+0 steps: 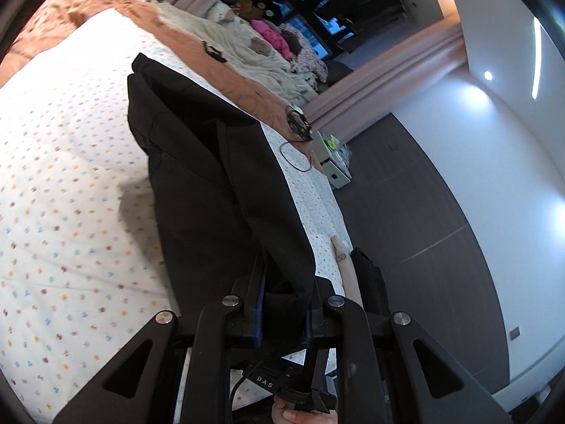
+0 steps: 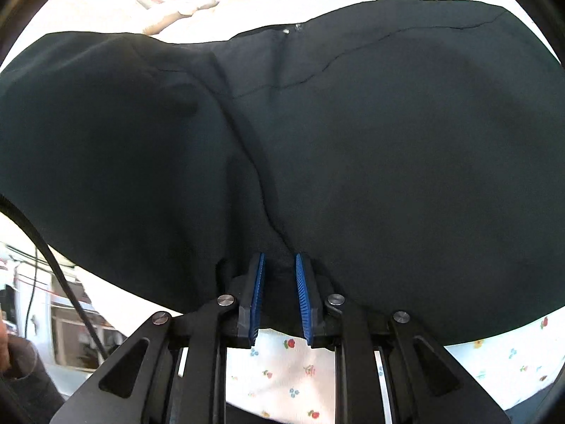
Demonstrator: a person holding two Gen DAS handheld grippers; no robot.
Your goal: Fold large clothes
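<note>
1. The black garment (image 1: 212, 162) was plain, dark and matte, with stitched seams and no print; it looked like heavy woven cloth.
2. In the left wrist view it stretched as a long band from the left gripper (image 1: 285, 304) away over the bed sheet (image 1: 70, 176), its far end lying on the sheet and its near end lifted.
3. The left gripper's blue-edged pads were drawn close together, pinching a bunched edge of the garment.
4. In the right wrist view the garment (image 2: 353, 148) filled nearly the whole frame, spread broad over the sheet (image 2: 282, 371), with a curved seam across its upper part and a deep fold running down its middle toward the tool.
5. The right gripper (image 2: 280, 296) had its blue ribbed pads (image 2: 257, 296) nearly together, with the garment's near edge gathered between them; the cloth puckered at that point.
6. The white sheet carried small coloured flower motifs, and a rust-brown blanket (image 1: 88, 3) lay beyond it.
</note>
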